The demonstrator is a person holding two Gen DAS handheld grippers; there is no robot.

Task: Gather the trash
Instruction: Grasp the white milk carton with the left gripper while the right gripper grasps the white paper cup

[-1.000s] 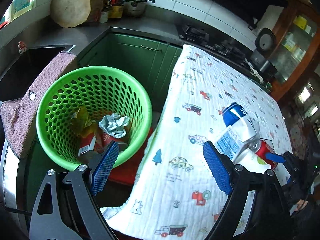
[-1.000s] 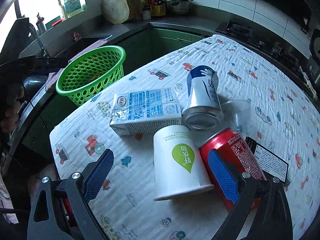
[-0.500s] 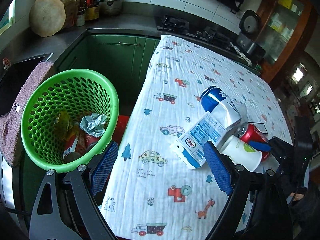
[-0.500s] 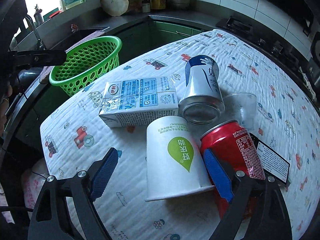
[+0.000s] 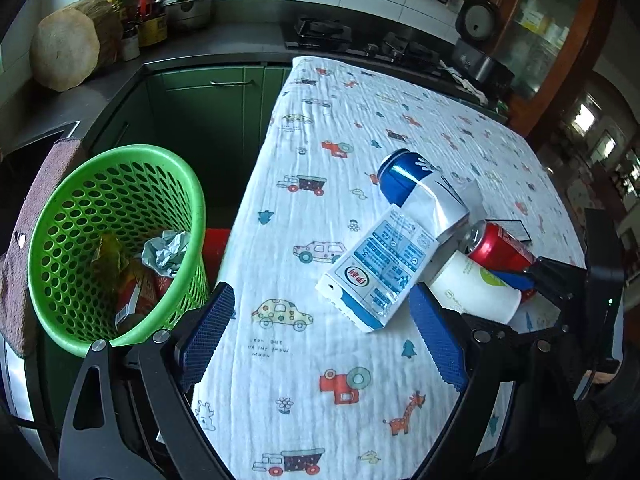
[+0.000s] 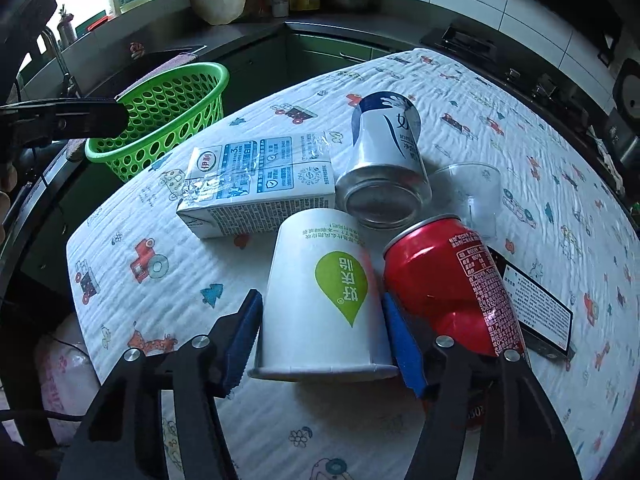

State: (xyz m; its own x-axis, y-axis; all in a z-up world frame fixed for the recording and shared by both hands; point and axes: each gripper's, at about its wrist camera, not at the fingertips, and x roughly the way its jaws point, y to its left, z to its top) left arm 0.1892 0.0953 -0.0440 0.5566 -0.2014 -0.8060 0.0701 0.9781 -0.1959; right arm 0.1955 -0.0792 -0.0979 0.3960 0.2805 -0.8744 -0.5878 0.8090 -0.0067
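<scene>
your right gripper [image 6: 322, 336] has just been closing; its 2 blue pads now sit against the sides of 1 white paper cup [image 6: 322, 300] lying on the cloth-covered table [image 6: 520, 120], near its right edge. beside it: 1 red can [image 6: 448, 288], 1 milk carton [image 6: 256, 184], 1 blue-white can [image 6: 386, 160], 1 clear cup [image 6: 468, 192]. left gripper [image 5: 320, 336] wide apart, empty, over the table's left edge. 1 green basket [image 5: 120, 240] off that edge w/ trash inside.

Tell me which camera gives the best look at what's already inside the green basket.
The left wrist view. It looks down into the green basket and shows crumpled paper and wrappers inside. The right wrist view catches only the basket's rim and perforated wall from the side, partly behind the left gripper; its contents are hidden.
</scene>
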